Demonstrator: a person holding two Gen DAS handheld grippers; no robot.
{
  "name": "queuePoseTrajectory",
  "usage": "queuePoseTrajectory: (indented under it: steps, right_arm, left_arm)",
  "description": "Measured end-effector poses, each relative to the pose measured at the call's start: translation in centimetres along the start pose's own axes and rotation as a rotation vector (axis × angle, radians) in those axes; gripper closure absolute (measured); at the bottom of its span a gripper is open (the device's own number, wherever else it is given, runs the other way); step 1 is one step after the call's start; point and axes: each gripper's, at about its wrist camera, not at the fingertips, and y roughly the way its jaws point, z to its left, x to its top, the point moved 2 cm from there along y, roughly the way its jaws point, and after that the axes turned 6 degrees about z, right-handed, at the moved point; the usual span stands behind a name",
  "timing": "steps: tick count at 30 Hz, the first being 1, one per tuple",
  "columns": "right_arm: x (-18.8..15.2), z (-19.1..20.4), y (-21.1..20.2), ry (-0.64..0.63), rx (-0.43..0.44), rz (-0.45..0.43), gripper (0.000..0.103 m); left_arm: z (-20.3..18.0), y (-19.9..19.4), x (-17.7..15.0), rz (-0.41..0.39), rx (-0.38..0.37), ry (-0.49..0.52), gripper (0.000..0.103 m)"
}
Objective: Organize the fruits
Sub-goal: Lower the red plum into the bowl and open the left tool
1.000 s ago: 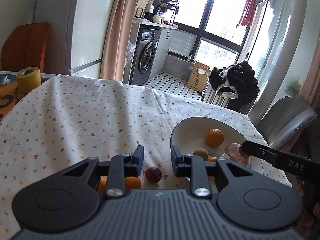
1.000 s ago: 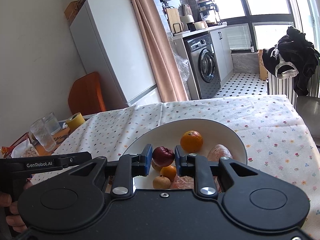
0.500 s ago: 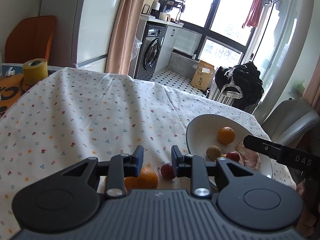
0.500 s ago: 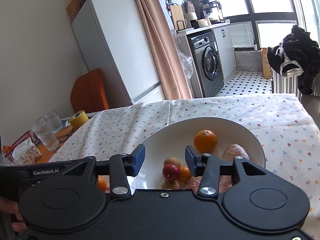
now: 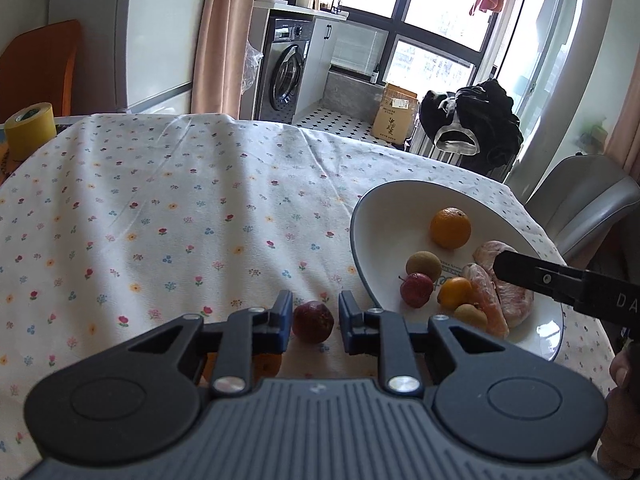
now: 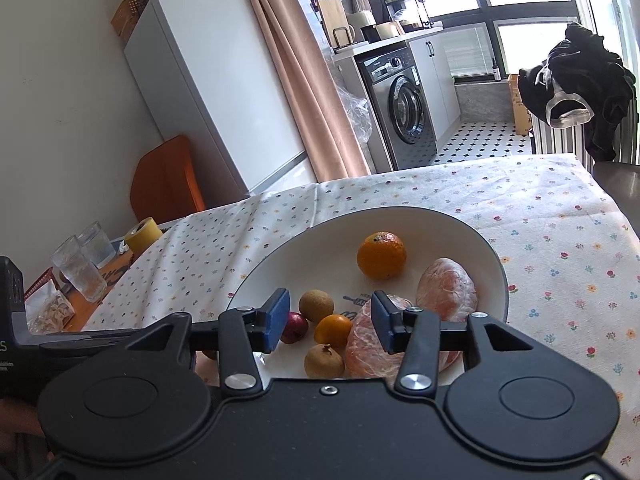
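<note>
Change: a second ago the right gripper [image 6: 330, 322] held the small red fruit [image 6: 295, 327] over the bowl [image 6: 460, 227]; now that fruit lies in the bowl and the fingers have spread wide.
Right gripper: open and empty, hovering over the near side of the bowl.
Left gripper [image 5: 313, 322]: open, its fingers either side of a dark red fruit [image 5: 313, 321] on the tablecloth [image 5: 160, 208], with a gap on each side.
Dark red fruit: on the cloth, just left of the bowl's rim.
Orange on the cloth [image 5: 266, 365]: mostly hidden under the left gripper's left finger.
Bowl contents: a large orange [image 6: 381, 255] at the back, two peeled citrus pieces [image 6: 447, 290] on the right, two tan round fruits [image 6: 316, 306], a small orange fruit [image 6: 333, 329], and the small red fruit at the near left.
Table edge: a yellow tape roll [image 6: 143, 235] and two glasses [image 6: 82, 268] beyond the cloth on the left.
</note>
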Motion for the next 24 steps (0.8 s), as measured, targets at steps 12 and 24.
queuePoseTrajectory:
  steps: [12,24]
  right_arm:
    - [0.2,-0.2,-0.7,-0.010,0.000,-0.013,0.055]
    - [0.4,0.0,-1.7,-0.015,0.007,-0.047,0.054]
  left_arm:
    - [-2.1,1.6,-0.3,0.035,0.069,0.135,0.081]
    - [-1.8,-1.2,1.0,-0.045,0.052,0.065,0.082]
